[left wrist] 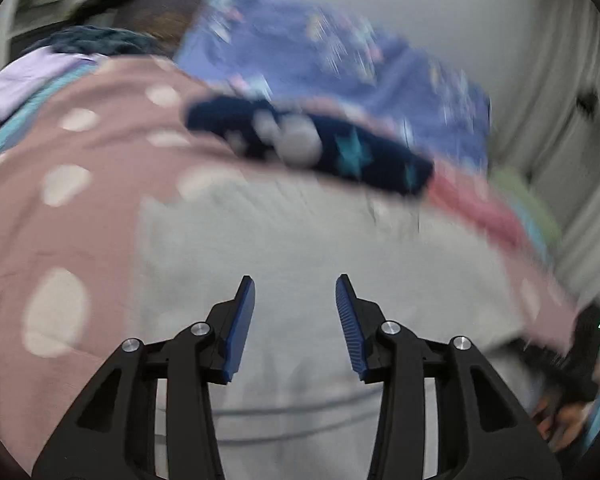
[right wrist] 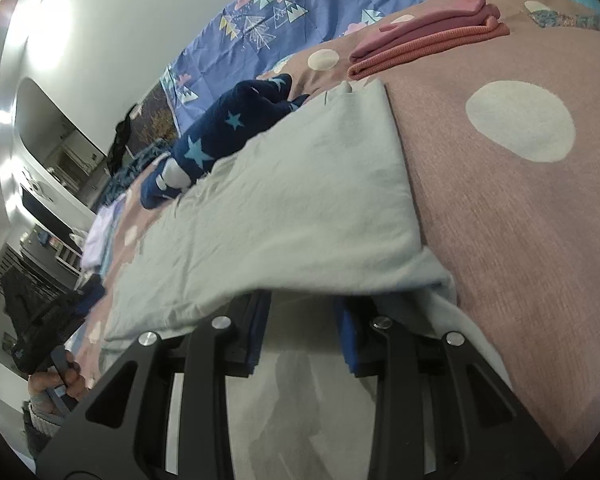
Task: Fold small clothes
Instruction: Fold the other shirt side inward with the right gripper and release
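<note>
Surface: mauve bedspread [right wrist: 500, 208] with pale dots, covering a bed; white wall behind, blue patterned quilt [right wrist: 300, 12] along the far edge.
Task item: pale grey-green garment [right wrist: 284, 216], spread flat on the bedspread, its near edge draped over the right tool's fingers.
Same item, left view: garment [left wrist: 300, 240] lies under and ahead of the left tool; picture blurred.
Left gripper [left wrist: 295, 284]: jaws stand apart at a moderate gap, nothing between the blue pads, no contact with the cloth visible.
Right gripper [right wrist: 302, 308]: fingertips hidden under the garment's hem; the gap between the fingers is narrow to moderate; whether the pads press on the cloth cannot be told.
Neighbouring items: navy star-print garment [right wrist: 236, 120] bunched at the far edge of the grey-green one, touching it; folded pink clothes [right wrist: 428, 40] stacked just beyond its far right corner; lilac folded piece [right wrist: 100, 236] further left.
Person: hand [right wrist: 56, 380] at lower left of the right view, gripping a dark handle.
</note>
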A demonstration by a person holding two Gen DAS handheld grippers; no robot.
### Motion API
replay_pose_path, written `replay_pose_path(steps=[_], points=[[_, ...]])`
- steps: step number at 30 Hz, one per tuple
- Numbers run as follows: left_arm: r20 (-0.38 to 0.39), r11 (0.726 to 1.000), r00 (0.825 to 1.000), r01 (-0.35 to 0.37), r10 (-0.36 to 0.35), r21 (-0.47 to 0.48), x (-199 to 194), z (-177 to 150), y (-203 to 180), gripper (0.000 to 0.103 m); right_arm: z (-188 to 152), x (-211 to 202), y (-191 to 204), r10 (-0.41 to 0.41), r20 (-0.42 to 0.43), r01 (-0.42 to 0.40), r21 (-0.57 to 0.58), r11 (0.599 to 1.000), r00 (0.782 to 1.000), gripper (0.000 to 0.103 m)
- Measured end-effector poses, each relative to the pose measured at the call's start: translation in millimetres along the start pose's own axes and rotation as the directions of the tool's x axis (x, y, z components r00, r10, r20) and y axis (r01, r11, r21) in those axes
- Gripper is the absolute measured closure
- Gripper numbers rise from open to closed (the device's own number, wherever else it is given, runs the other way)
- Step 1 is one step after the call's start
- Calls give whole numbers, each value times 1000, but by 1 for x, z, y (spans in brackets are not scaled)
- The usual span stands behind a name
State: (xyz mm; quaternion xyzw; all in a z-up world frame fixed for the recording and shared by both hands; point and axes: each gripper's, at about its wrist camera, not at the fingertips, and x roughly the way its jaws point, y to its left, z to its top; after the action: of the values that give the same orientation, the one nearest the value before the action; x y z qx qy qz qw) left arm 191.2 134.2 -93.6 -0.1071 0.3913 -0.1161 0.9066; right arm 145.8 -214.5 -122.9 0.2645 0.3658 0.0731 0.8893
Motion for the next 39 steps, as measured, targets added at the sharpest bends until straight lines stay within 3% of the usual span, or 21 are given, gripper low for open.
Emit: replay_pose_path(steps=[1, 3, 5, 6, 7, 8, 10, 12, 14, 15, 16, 19, 26, 28, 29, 30, 33, 37, 39], points=[[-76, 999, 997, -21, 23, 27, 22, -13, -5, 44, -4, -4, 2, -20, -5, 20, -14, 1000, 1000, 71], [-74, 993, 996, -49, 58, 110, 29, -22, -19, 30, -10, -13, 4, -37, -15, 36, -28, 999, 999, 71], [-83, 983, 992, -80, 94, 164, 30, -22, -30, 26, -16, -25, 8, 3, -39, -4, -28, 1000, 999, 72], [-92, 976, 989, -101, 120, 191, 35, -25, -33, 24, -15, -29, 13, 60, -58, -62, -36, 997, 997, 80], [-91, 973, 987, -109, 130, 203, 35, -25, -34, 23, -11, -34, 24, 111, -65, -116, -70, 991, 992, 82], [-92, 971, 986, -117, 139, 210, 36, -24, -34, 23, -6, -39, 36, 108, -47, -113, -126, 986, 993, 82], [-90, 973, 987, -111, 132, 204, 36, -23, -32, 23, 4, -45, 61, 56, 26, -48, -256, 965, 998, 82], [-89, 977, 989, -95, 114, 189, 36, -22, -30, 23, 13, -32, 67, -2, 26, 9, -303, 953, 1000, 82], [-87, 980, 991, -87, 104, 181, 34, -24, -32, 22, 15, -2, 52, -128, -41, 111, -292, 950, 991, 82], [-86, 979, 991, -87, 104, 182, 34, -25, -34, 22, 8, 18, 37, -247, -68, 213, -321, 923, 967, 86], [-85, 979, 991, -88, 106, 184, 33, -25, -35, 22, 2, 21, 27, -214, -54, 184, -343, 921, 975, 86], [-86, 976, 990, -96, 115, 194, 34, -26, -37, 21, 12, 10, 10, -126, -76, 106, -234, 966, 989, 90], [-66, 989, 996, -56, 66, 138, 13, -24, -27, 21, 6, 12, 24, -193, -45, 171, -304, 937, 980, 89], [-40, 994, 999, -29, 33, 108, -14, -29, -16, 21, 4, -1, 25, -191, -25, 175, -290, 941, 981, 80], [-24, 994, 999, -20, 23, 105, -27, -33, -11, 21, 1, -12, 21, -172, -14, 162, -271, 949, 985, 66], [-10, 994, 1000, -21, 22, 108, -40, -38, -5, 21, -2, -24, 18, -150, -2, 144, -252, 957, 989, 60], [-14, 993, 999, -42, 44, 107, -73, -60, 21, 21, -12, -66, 2, -109, 31, 113, -230, 966, 994, 60], [-113, 999, 994, 7, -3, 36, -90, -98, 52, 21, -27, -93, -23, -151, 1, 148, -218, 965, 988, 60], [-113, 998, 993, 40, -35, 45, -101, -115, 53, 21, -37, -100, -33, -142, -29, 134, -198, 971, 989, 65]])
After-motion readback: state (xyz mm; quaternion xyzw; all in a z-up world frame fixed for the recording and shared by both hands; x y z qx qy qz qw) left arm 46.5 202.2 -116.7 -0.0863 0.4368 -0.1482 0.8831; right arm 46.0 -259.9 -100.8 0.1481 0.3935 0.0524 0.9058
